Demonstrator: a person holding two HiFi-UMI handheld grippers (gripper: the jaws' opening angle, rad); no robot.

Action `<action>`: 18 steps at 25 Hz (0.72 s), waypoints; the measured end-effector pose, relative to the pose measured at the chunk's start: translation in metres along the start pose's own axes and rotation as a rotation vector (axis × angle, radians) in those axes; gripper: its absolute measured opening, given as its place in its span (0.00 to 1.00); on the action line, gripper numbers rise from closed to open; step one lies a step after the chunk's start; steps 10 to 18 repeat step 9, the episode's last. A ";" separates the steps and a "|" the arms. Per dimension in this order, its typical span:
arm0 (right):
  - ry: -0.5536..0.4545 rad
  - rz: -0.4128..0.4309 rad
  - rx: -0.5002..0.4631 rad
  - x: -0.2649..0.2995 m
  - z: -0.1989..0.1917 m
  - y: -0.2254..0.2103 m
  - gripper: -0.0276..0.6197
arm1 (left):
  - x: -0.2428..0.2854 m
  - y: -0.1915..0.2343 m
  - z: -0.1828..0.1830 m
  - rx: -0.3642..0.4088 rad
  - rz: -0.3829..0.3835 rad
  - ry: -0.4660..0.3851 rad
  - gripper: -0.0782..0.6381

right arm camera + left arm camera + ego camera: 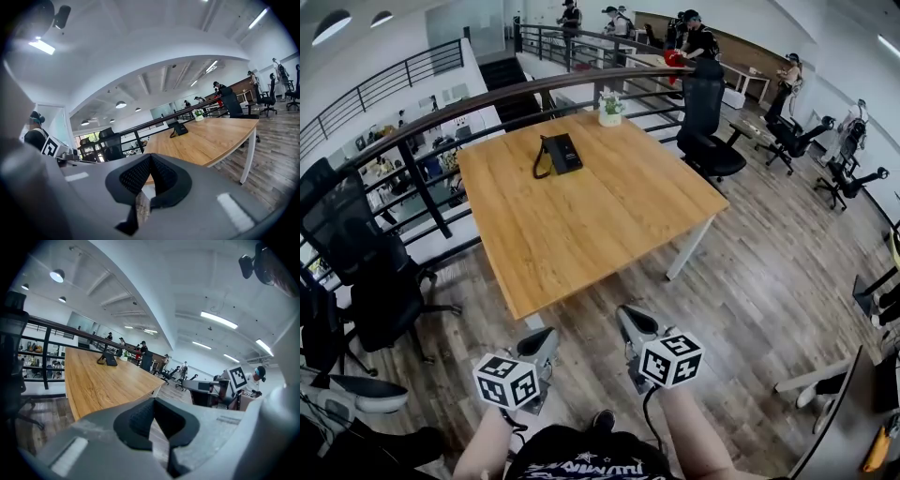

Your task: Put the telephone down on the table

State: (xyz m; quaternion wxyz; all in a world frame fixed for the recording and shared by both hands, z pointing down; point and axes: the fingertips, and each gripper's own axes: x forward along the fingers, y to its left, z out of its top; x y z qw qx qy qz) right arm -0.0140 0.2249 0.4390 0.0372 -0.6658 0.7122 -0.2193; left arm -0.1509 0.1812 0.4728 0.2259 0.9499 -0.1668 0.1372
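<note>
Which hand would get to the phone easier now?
Left, but only just. The telephone already lies on the table, far side, roughly straight ahead of the left gripper; the right gripper sits further off to the side. Both are shut and empty.

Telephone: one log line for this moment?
telephone: on table, far side | left hand-held gripper: shut, empty | right hand-held gripper: shut, empty | both off table's near edge

Telephone (561, 153) lay on table (581, 234), twd its far-left part. Plant pot (610, 110) stood at far edge, behind & right of telephone. Chair (708, 122) sat at table's far-right side. Railing (422, 89) ran behind table. Left gripper (542, 344) & right gripper (632, 325) were side by side before table's near corner, well apart from telephone.
</note>
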 end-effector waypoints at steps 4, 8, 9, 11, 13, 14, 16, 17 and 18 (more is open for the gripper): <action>-0.001 -0.021 -0.006 0.003 -0.003 0.015 0.04 | -0.014 0.004 0.000 0.014 -0.028 0.003 0.11; 0.005 -0.033 -0.013 0.002 -0.002 0.044 0.04 | -0.041 0.008 0.004 0.012 -0.035 0.005 0.11; 0.008 -0.033 -0.014 0.000 -0.003 0.053 0.04 | -0.050 0.009 0.004 0.009 -0.035 0.007 0.11; 0.008 -0.033 -0.014 0.000 -0.003 0.053 0.04 | -0.050 0.009 0.004 0.009 -0.035 0.007 0.11; 0.008 -0.033 -0.014 0.000 -0.003 0.053 0.04 | -0.050 0.009 0.004 0.009 -0.035 0.007 0.11; 0.008 -0.033 -0.014 0.000 -0.003 0.053 0.04 | -0.050 0.009 0.004 0.009 -0.035 0.007 0.11; 0.008 -0.033 -0.014 0.000 -0.003 0.053 0.04 | -0.050 0.009 0.004 0.009 -0.035 0.007 0.11; 0.008 -0.033 -0.014 0.000 -0.003 0.053 0.04 | -0.050 0.009 0.004 0.009 -0.035 0.007 0.11; 0.008 -0.033 -0.014 0.000 -0.003 0.053 0.04 | -0.050 0.009 0.004 0.009 -0.035 0.007 0.11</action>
